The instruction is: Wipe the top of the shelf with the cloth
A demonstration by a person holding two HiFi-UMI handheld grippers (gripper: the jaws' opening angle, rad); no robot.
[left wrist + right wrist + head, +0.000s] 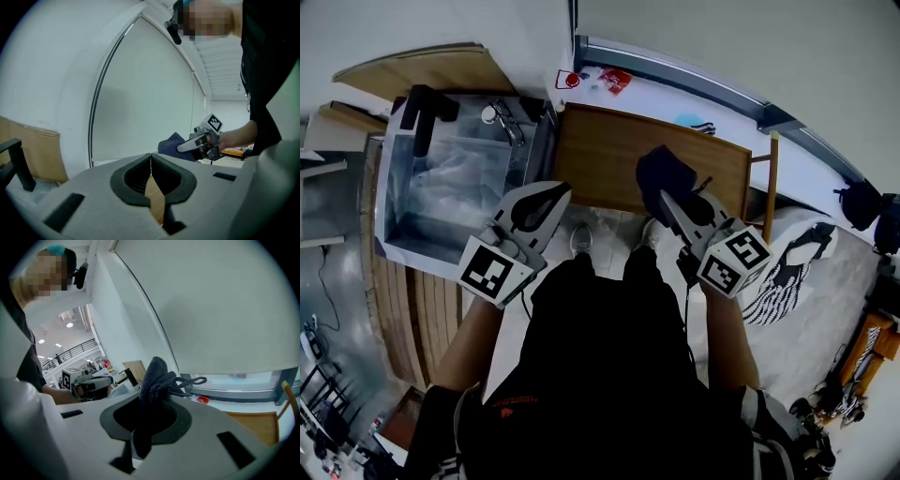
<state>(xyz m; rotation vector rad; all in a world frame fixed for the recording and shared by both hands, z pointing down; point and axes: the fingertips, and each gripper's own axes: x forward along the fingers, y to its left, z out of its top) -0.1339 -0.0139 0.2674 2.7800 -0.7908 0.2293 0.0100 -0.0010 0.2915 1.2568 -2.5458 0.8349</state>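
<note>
The shelf's wooden top (609,155) lies in front of me below the window sill. A dark navy cloth (664,172) hangs bunched over its near edge, with my right gripper (663,199) shut on it. In the right gripper view the cloth (155,373) sticks up from between the jaws, a loop of it trailing right, and the wooden top (255,423) shows at lower right. My left gripper (557,191) hovers by the shelf's near left corner, shut and holding nothing. In the left gripper view its jaws (151,157) meet at the tips.
Left of the shelf stands a clear plastic bin (403,192) with eyeglasses (502,120) on its rim. A wooden post (771,183) rises at the shelf's right end. Small red items (615,80) lie on the sill. A zebra-patterned fabric (802,258) is at the right.
</note>
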